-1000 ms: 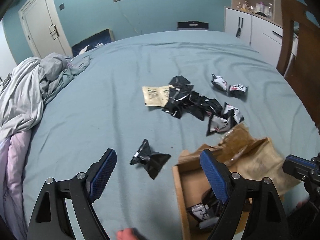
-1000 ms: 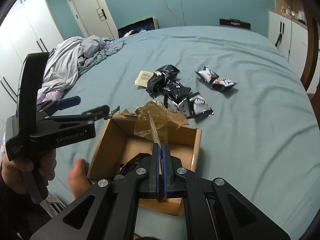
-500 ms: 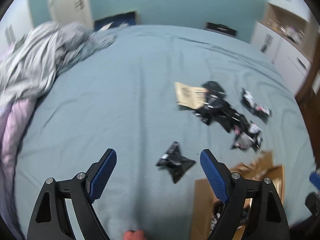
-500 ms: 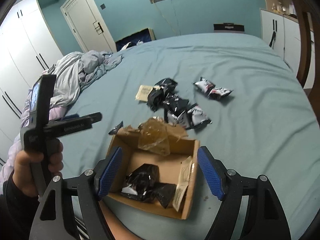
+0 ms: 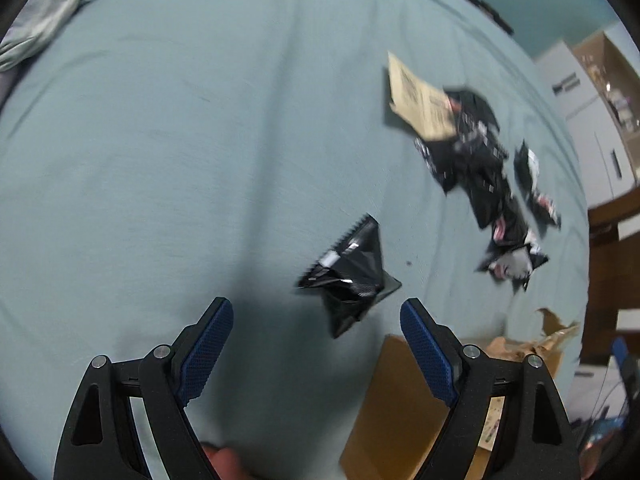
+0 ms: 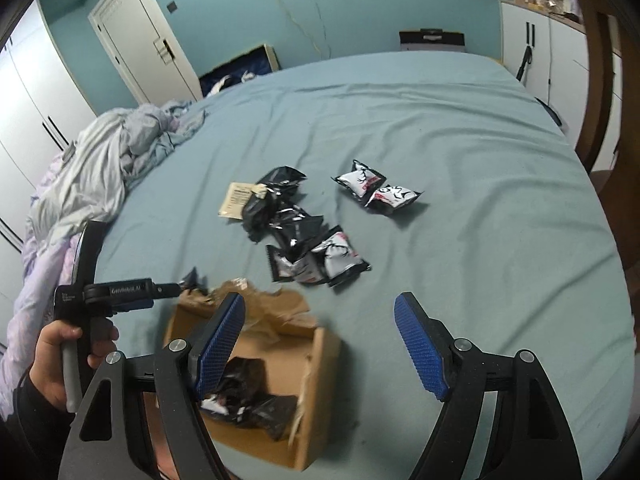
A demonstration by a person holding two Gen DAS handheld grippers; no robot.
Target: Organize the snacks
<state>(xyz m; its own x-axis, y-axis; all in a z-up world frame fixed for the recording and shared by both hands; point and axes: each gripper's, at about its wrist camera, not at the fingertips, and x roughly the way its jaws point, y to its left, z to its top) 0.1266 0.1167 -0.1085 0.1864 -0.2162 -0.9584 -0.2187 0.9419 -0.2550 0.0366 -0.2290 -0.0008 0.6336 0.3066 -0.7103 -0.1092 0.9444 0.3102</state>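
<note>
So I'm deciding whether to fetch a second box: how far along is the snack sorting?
Early on. Done: a few black foil snack packets lie in the torn brown cardboard box. In hand: nothing; the left gripper is open just short of a lone black packet, and the right gripper is open and empty. Left: the heap of black and white packets, the separate pair and a beige sachet on the blue-green bedsheet.

The right tool (image 6: 320,344), pressed closed a second ago, is now standing wide apart over the cardboard box (image 6: 316,392) with nothing between its pads. The left tool (image 5: 316,348) is tipping downward, bringing the lone black snack packet (image 5: 352,276) nearer its spread pads.
</note>
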